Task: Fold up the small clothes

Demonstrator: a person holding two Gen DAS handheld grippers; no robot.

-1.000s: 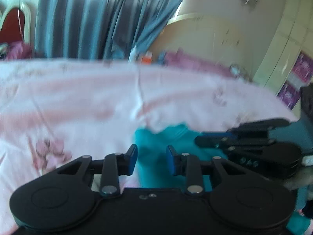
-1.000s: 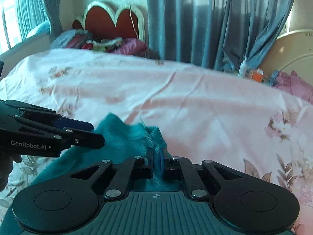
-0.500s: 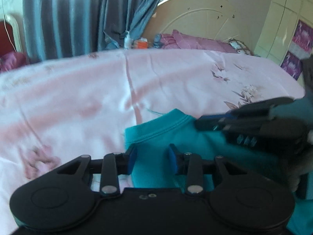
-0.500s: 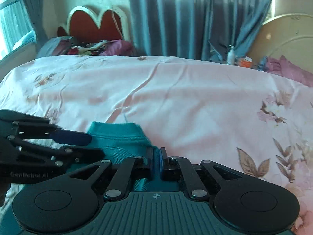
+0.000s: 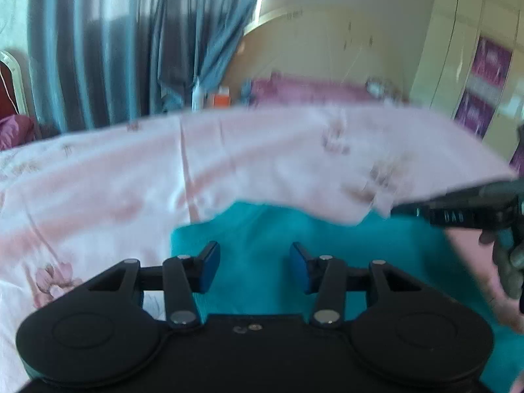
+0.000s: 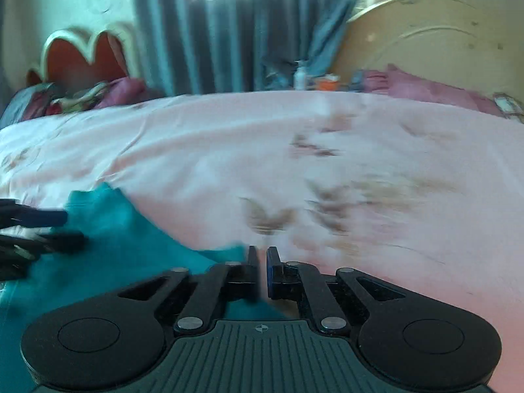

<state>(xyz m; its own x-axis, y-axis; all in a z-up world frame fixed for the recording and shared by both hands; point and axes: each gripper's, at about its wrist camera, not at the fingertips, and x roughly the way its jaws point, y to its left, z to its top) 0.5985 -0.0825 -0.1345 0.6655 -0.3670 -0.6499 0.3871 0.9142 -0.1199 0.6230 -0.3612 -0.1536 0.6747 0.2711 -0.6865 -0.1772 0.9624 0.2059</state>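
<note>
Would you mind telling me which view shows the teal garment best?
The left wrist view: the garment fills the middle of the frame, spread on the pink bedsheet, with most of its outline visible. The right wrist view shows only part of it, blurred, at the lower left.

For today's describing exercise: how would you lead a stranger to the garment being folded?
Start at the wide bed with its pink flowered sheet. On its near edge, just beyond the left gripper, lies a teal garment. It is the only plain teal cloth on the pale pink sheet.
</note>
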